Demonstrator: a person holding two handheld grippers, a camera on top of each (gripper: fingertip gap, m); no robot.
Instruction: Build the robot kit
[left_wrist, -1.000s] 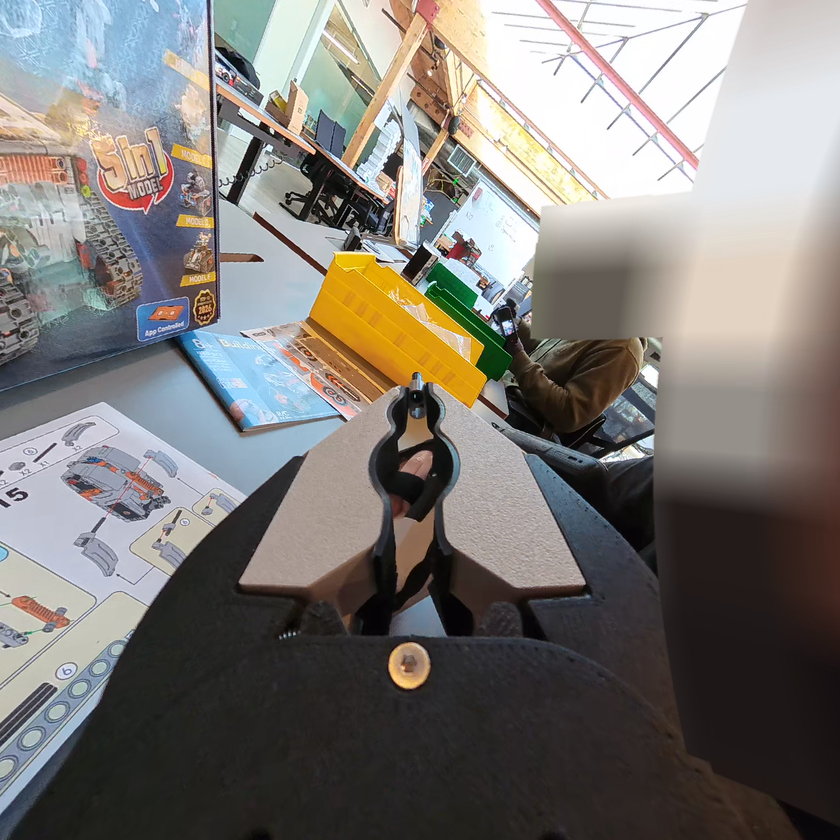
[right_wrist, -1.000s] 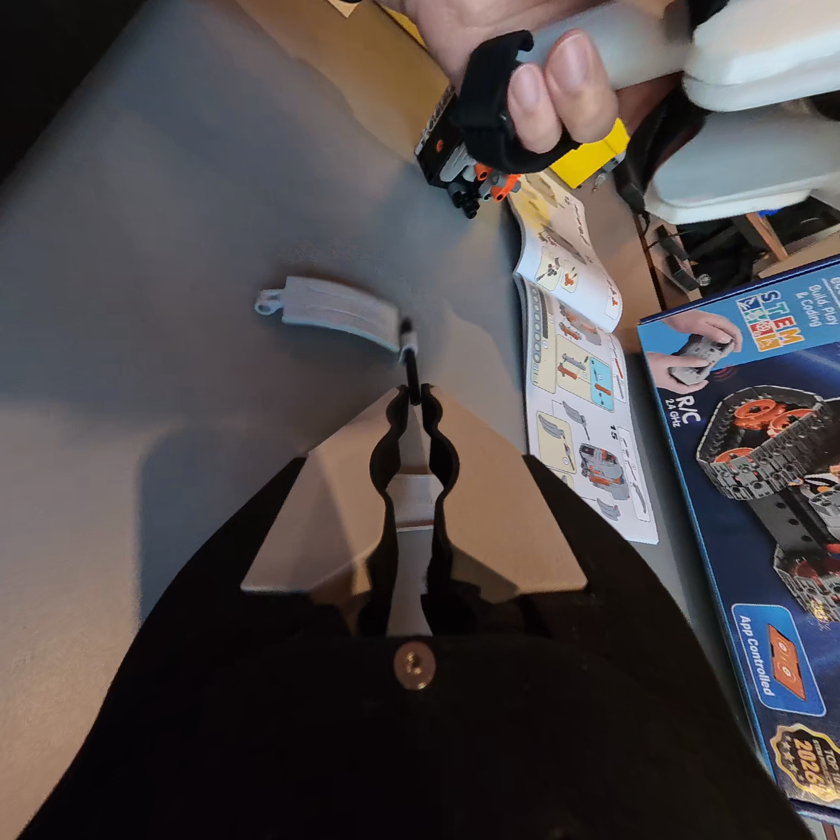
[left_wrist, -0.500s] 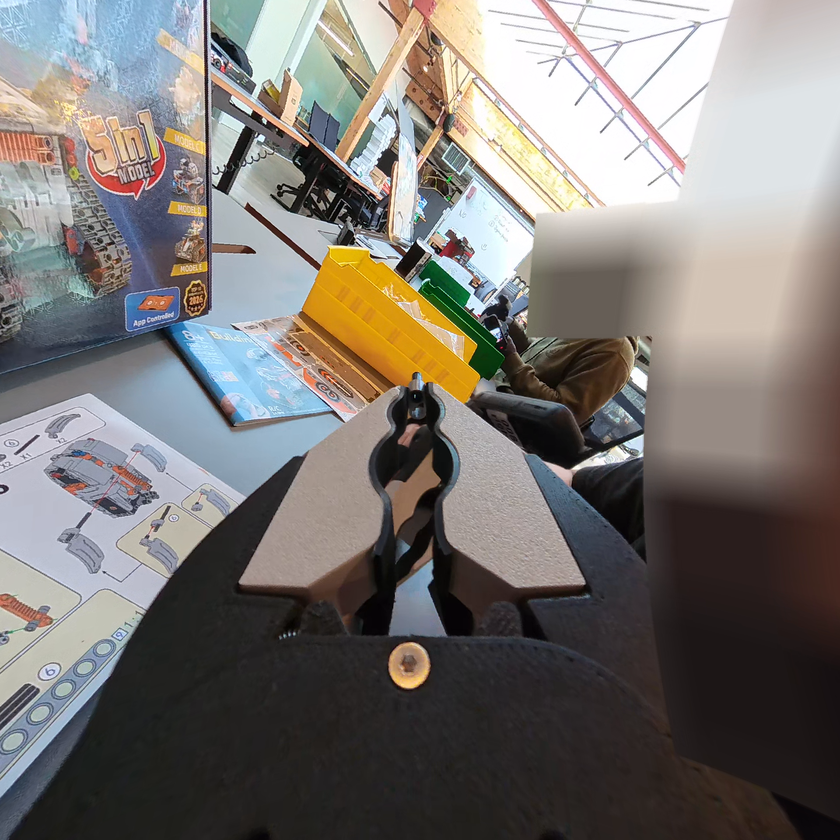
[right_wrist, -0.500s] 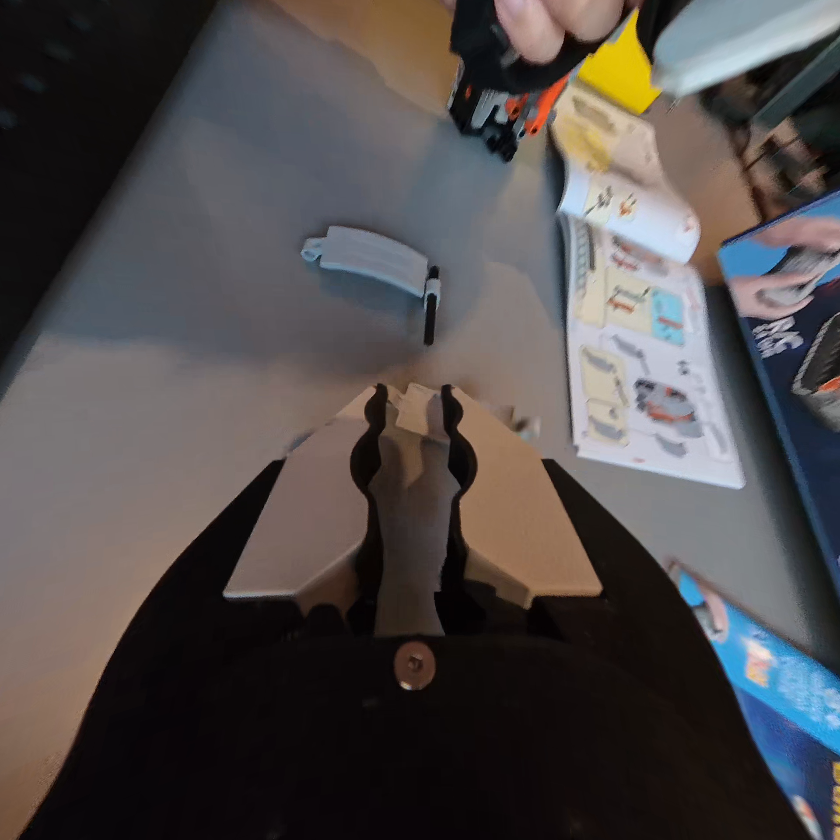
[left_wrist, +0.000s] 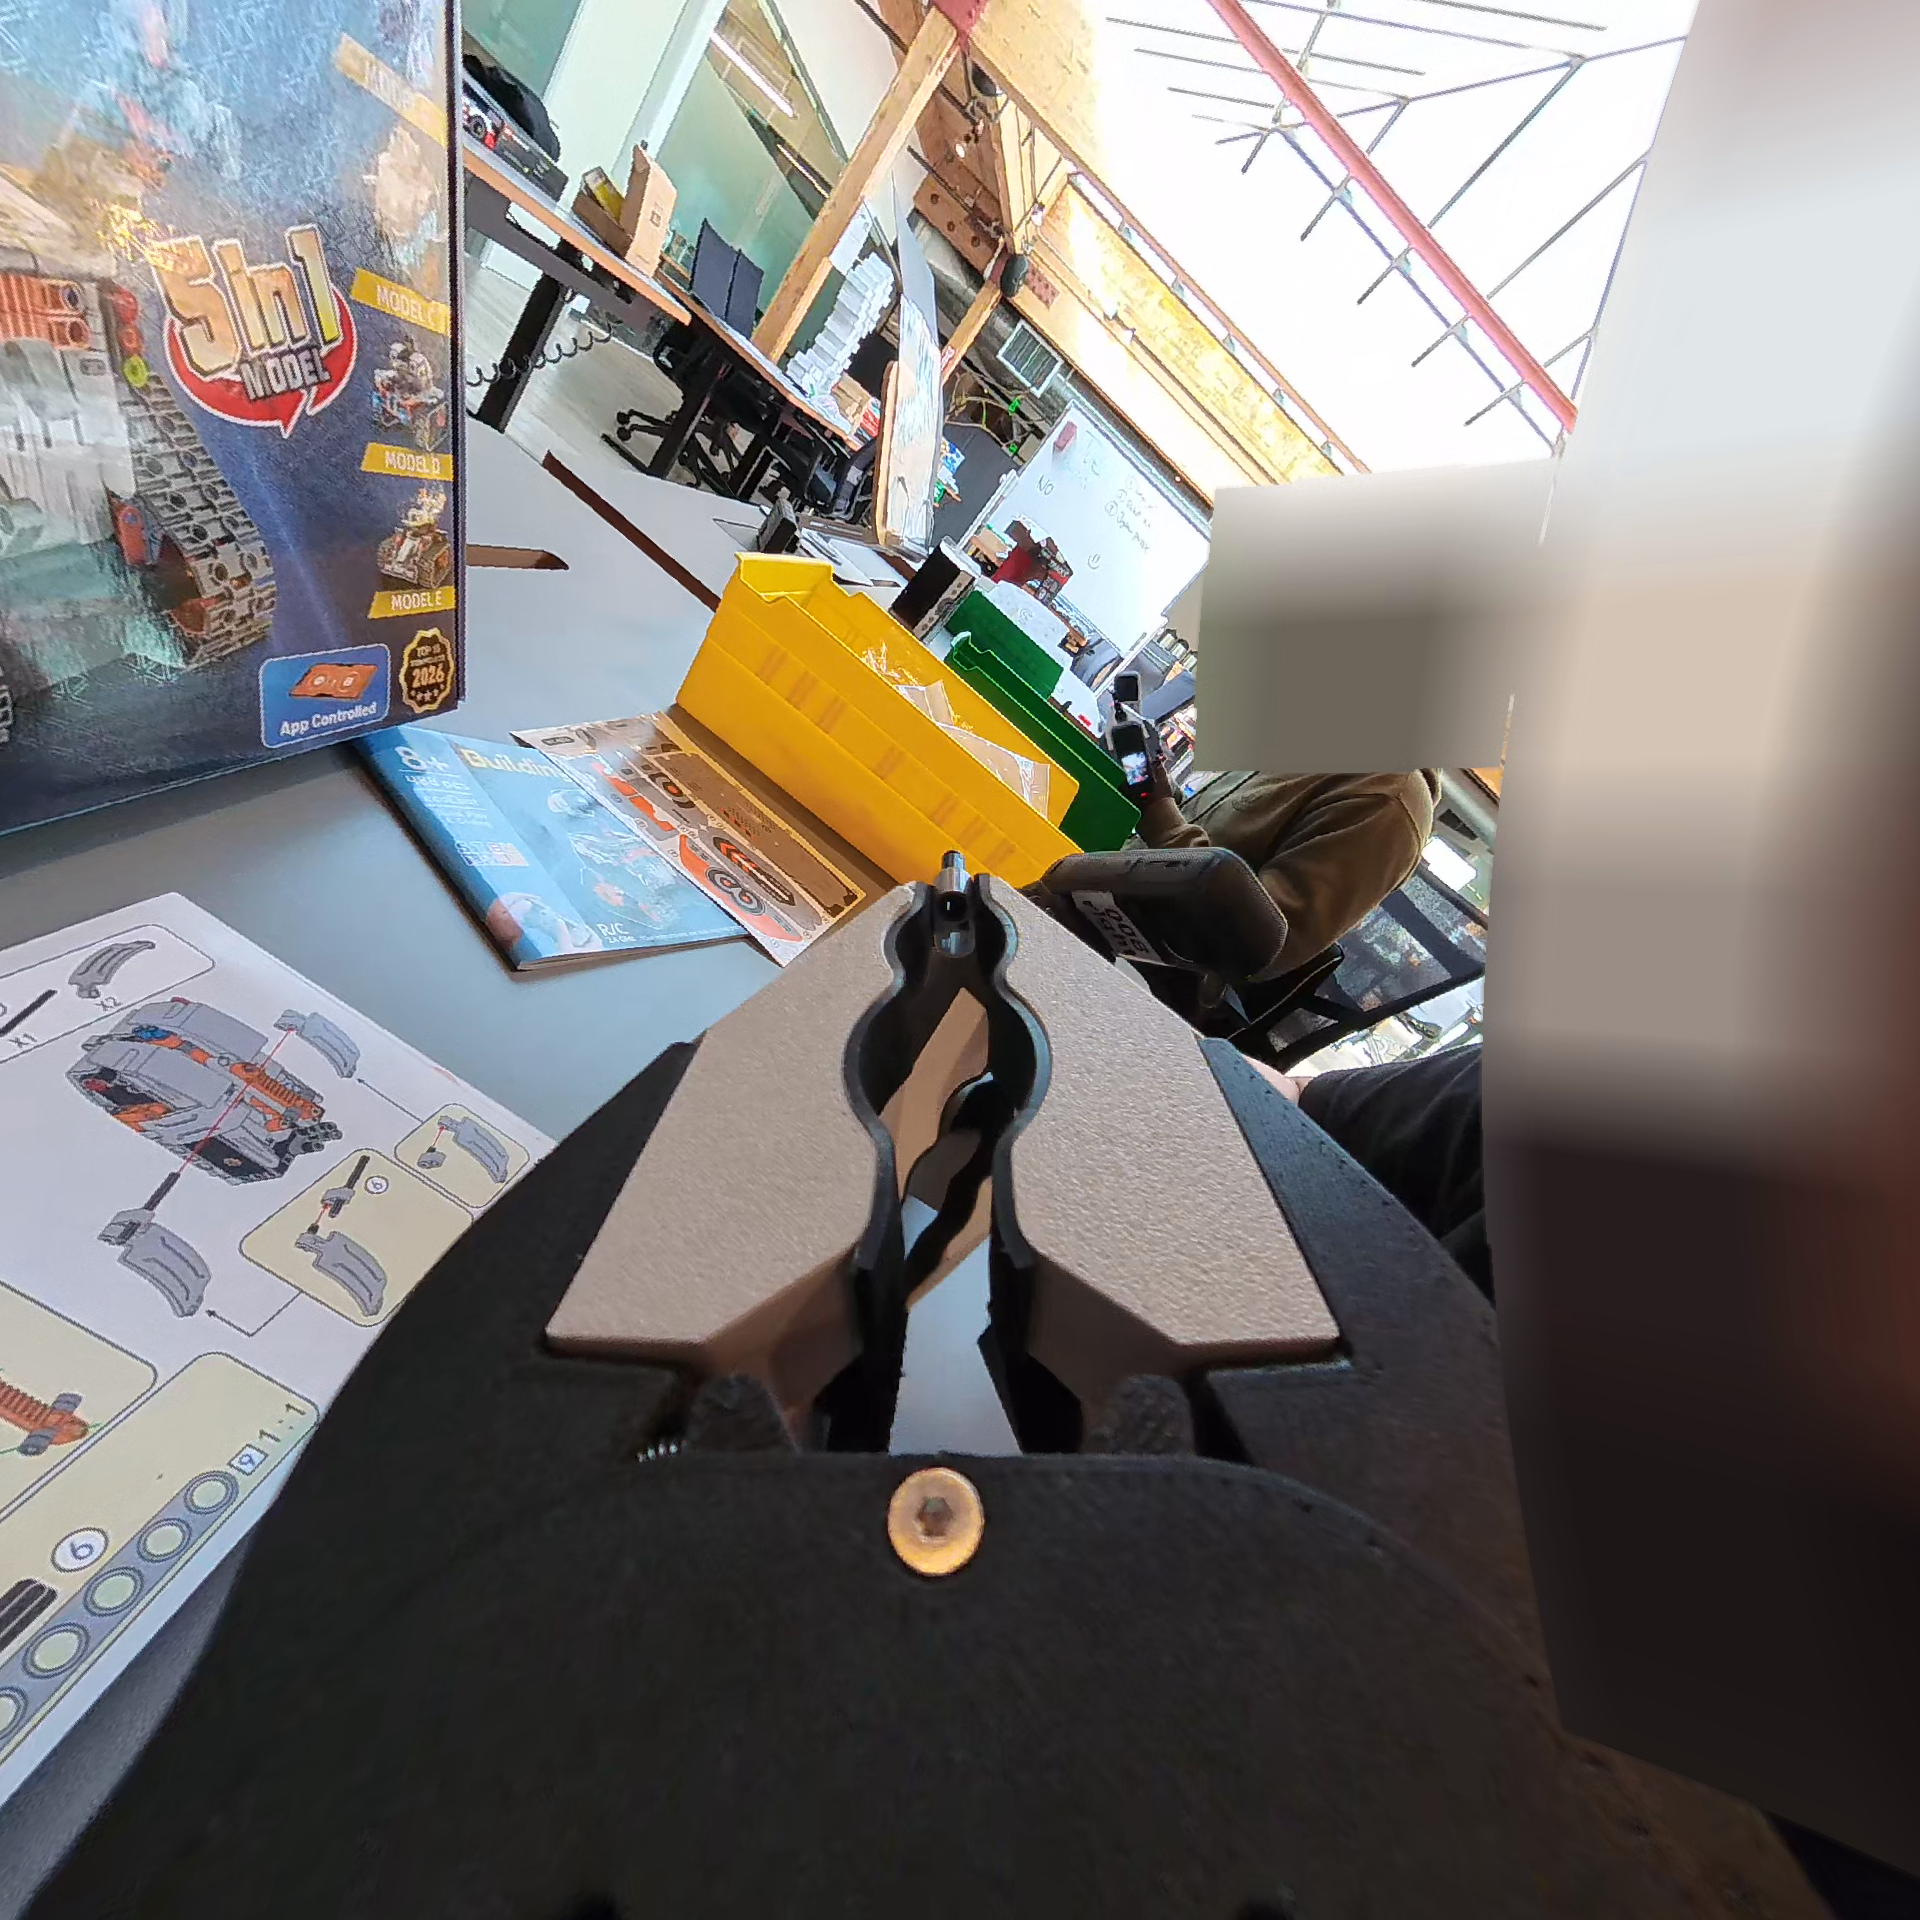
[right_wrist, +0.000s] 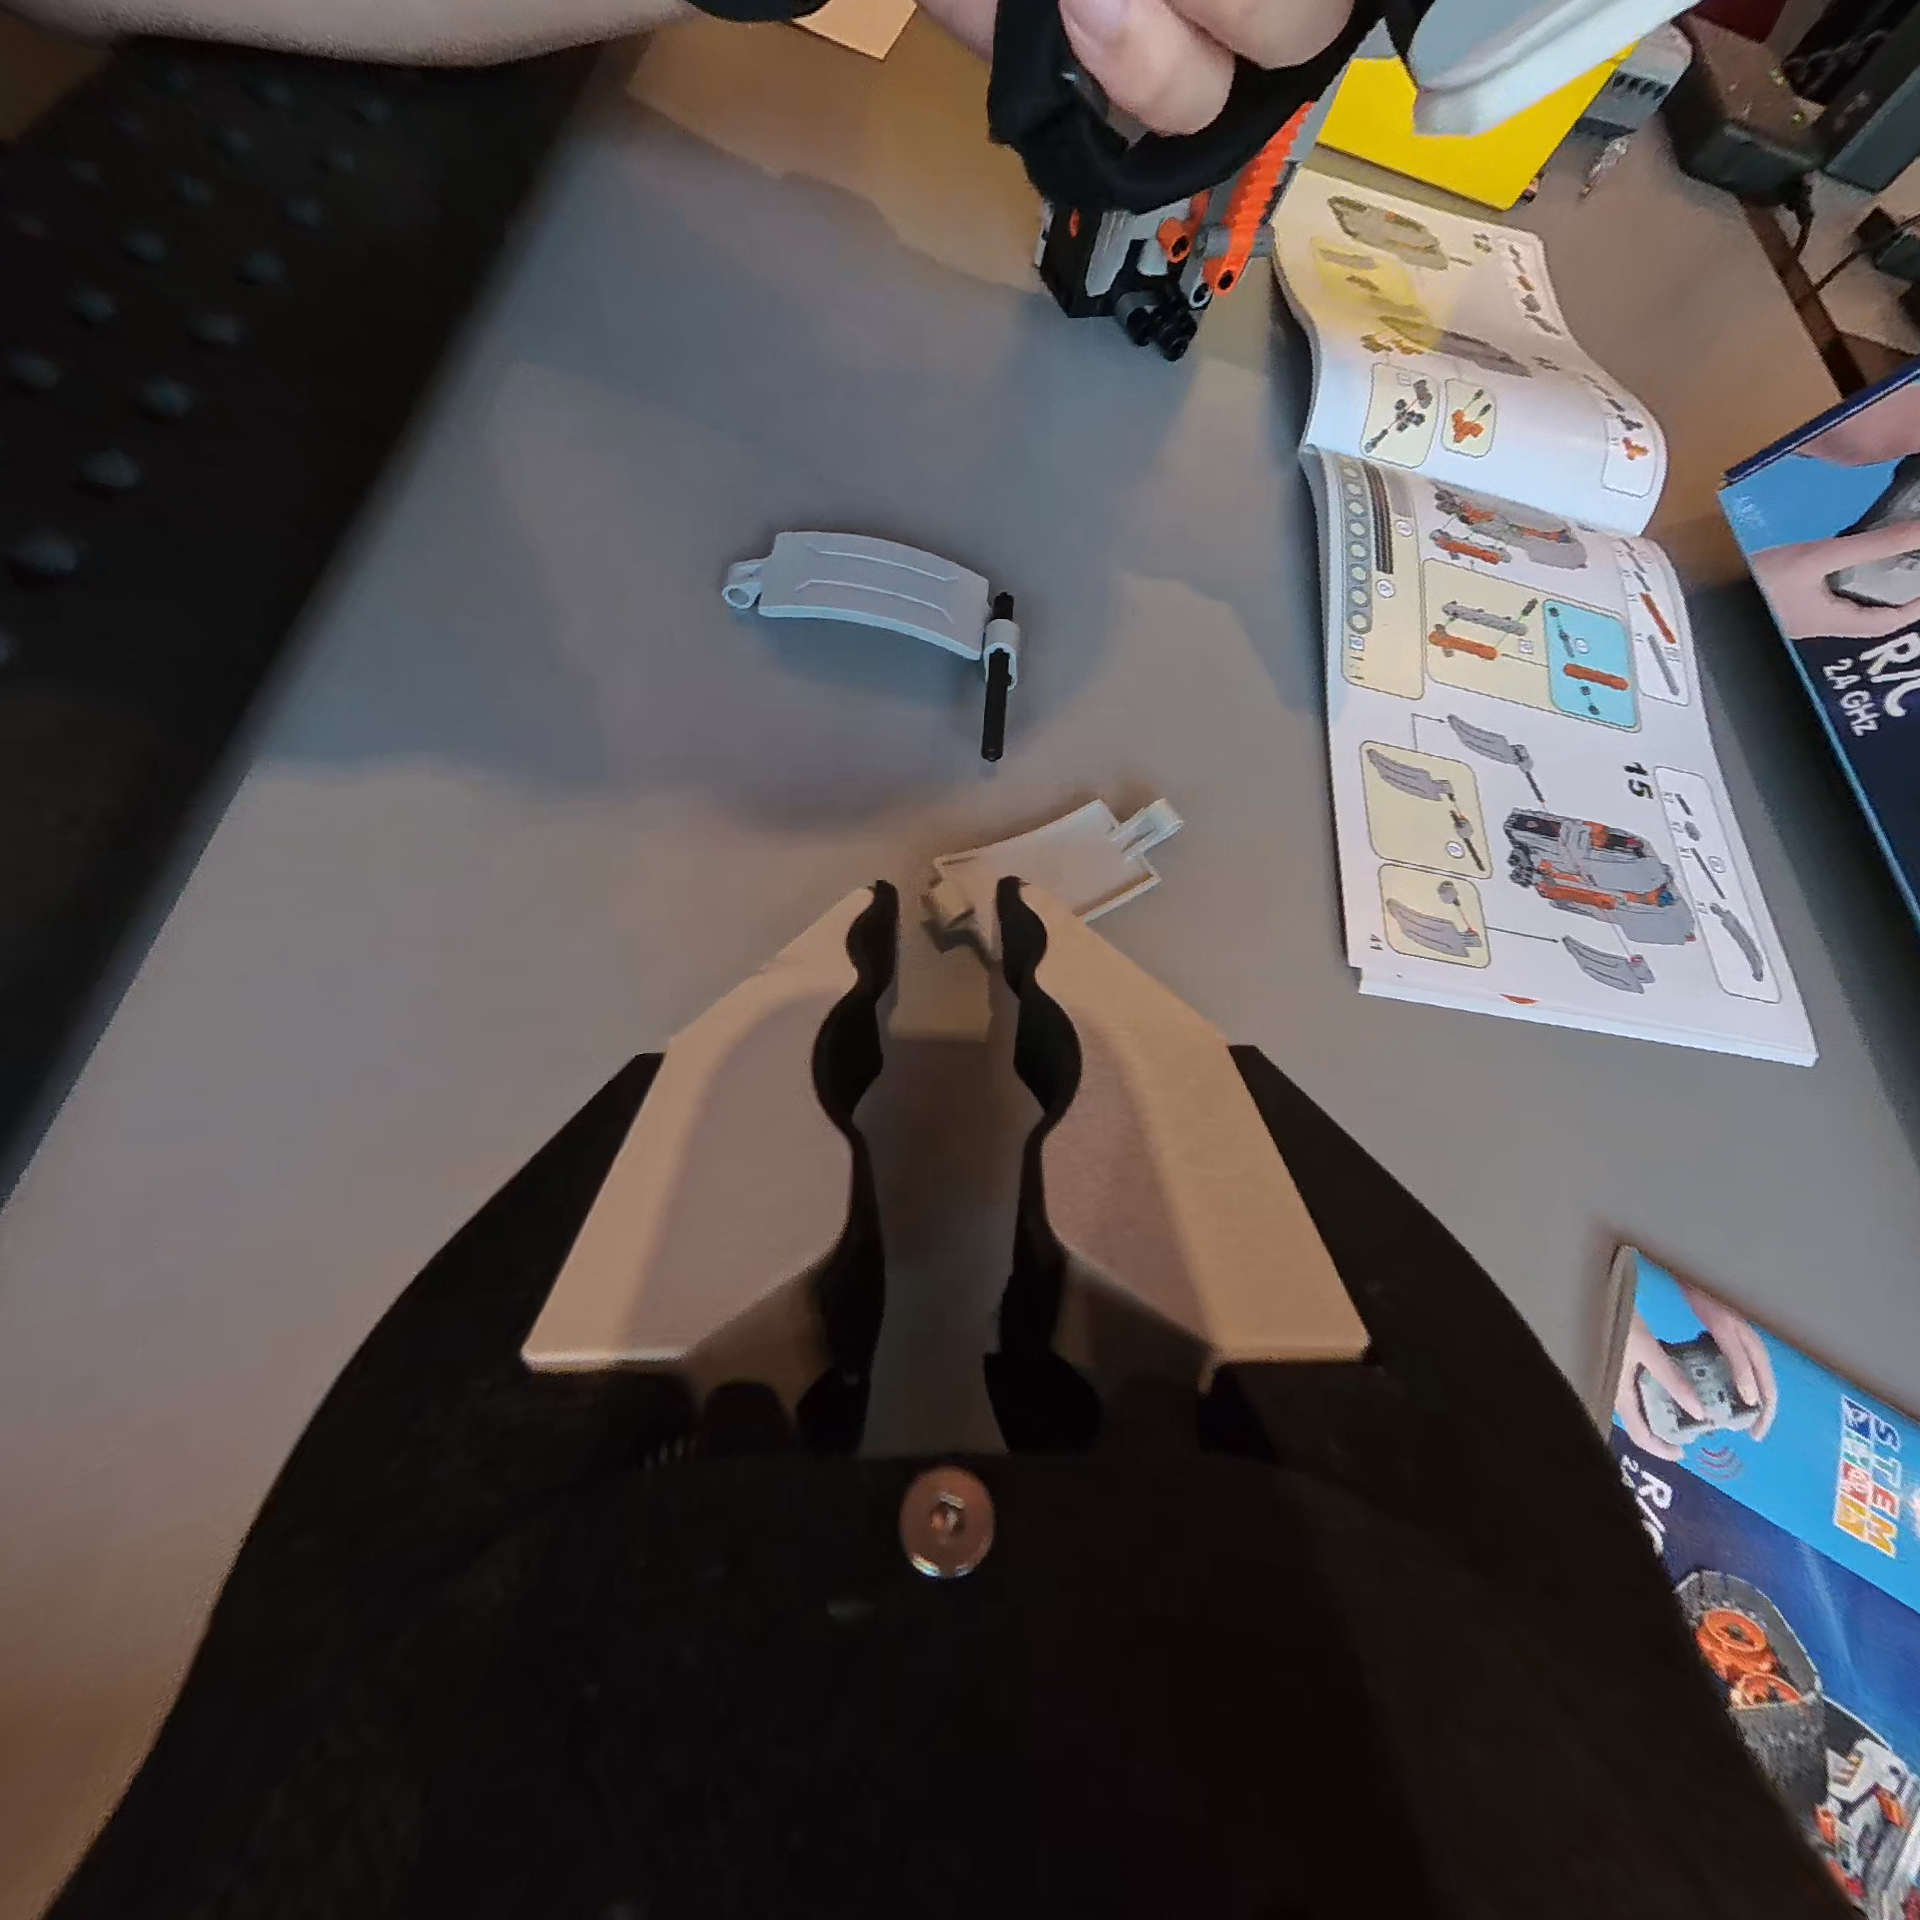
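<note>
Hovering with jaws apart, right gripper (right_wrist: 943, 891) sits just over the pale curved panel (right_wrist: 1060, 858) at frame centre, while left gripper (left_wrist: 953, 902) pinches a small pin (left_wrist: 951, 871); off-centre closing could flick the panel away.

A grey table (right_wrist: 520, 935) carries a curved grey panel (right_wrist: 862, 597) with a black pin (right_wrist: 995, 707) at centre, a second pale panel (right_wrist: 1060, 857) nearer, an open instruction booklet (right_wrist: 1538, 727) at right, blue boxes (right_wrist: 1829, 623) far right, and a yellow bin (left_wrist: 873, 727) beyond.
</note>
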